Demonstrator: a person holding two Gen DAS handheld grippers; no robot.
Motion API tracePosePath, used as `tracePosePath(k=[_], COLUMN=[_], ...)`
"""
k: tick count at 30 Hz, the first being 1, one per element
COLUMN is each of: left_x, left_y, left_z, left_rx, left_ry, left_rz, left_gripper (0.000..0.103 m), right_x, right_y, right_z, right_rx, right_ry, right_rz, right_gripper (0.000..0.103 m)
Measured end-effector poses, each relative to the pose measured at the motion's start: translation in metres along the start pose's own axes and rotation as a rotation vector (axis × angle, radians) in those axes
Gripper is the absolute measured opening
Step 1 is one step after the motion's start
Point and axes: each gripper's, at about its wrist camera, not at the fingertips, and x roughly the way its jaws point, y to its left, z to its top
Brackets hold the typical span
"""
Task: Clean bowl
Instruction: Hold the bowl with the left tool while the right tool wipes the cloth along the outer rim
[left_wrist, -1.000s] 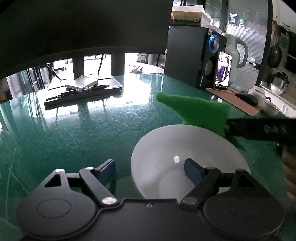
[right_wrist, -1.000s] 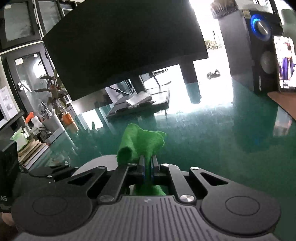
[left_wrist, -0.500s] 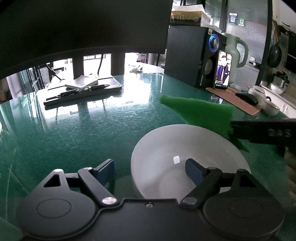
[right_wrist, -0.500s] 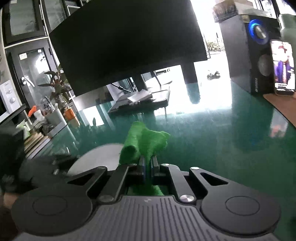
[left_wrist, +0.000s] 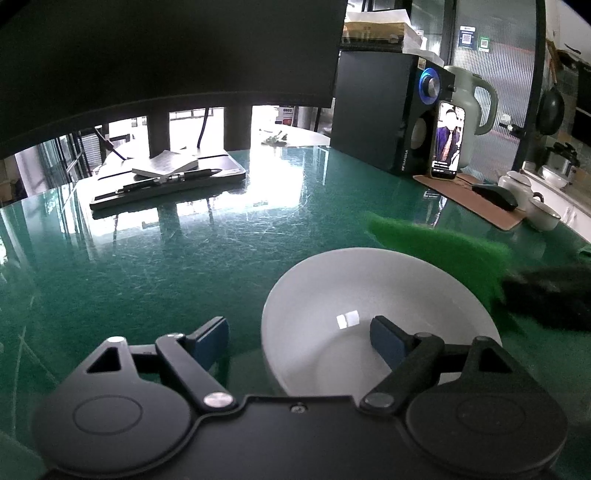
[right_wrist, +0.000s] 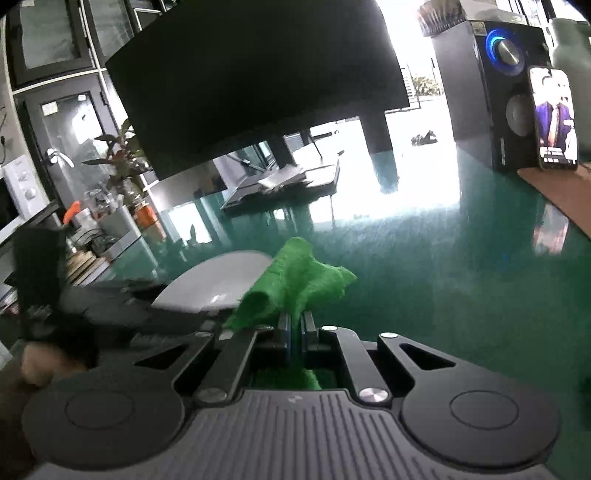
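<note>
A white bowl stands on the green glass table. My left gripper is open, with its right finger inside the bowl and its left finger outside the near-left rim. My right gripper is shut on a green scouring cloth. In the left wrist view the cloth hangs over the bowl's far right rim, and the right gripper shows blurred at the right edge. In the right wrist view the bowl lies just left of the cloth.
A dark monitor stands at the back over a black tray with a notebook and pen. A speaker, a phone, a kettle, a mouse on a brown mat and white cups stand at the right.
My right gripper has drawn back to the right with the cloth, which now reaches less far over the bowl. The left gripper and bowl have barely moved.
</note>
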Motion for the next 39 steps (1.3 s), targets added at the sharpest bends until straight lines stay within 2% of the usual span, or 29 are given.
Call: tracePosePath(k=[5, 11, 18, 23, 27, 35, 39], left_x=[0.000, 0.001, 0.001, 0.001, 0.001, 0.001, 0.001], left_y=[0.001, 0.000, 0.000, 0.000, 0.000, 0.001, 0.002], left_z=[0.000, 0.001, 0.000, 0.000, 0.000, 0.001, 0.001], left_rx=[-0.001, 0.002, -0.002, -0.002, -0.001, -0.008, -0.007], left_ry=[0.001, 0.001, 0.001, 0.001, 0.001, 0.000, 0.001], left_rz=[-0.006, -0.007, -0.003, -0.005, -0.003, 0.004, 0.001], left_gripper=[0.085, 0.085, 0.085, 0.085, 0.085, 0.085, 0.085], right_x=[0.008, -0.015, 0.016, -0.003, -0.021, 0.010, 0.000], right_y=[0.002, -0.002, 0.001, 0.001, 0.002, 0.004, 0.003], right_z=[0.005, -0.019, 0.002, -0.012, -0.029, -0.001, -0.007], right_rx=[-0.012, 0.015, -0.007, -0.002, 0.025, 0.010, 0.008], right_ry=[-0.013, 0.038, 0.005, 0.026, 0.066, -0.005, -0.007], right_rz=[-0.009, 0.012, -0.033, -0.009, 0.050, -0.021, -0.009], right_gripper=[0.006, 0.006, 0.006, 0.006, 0.006, 0.006, 0.006])
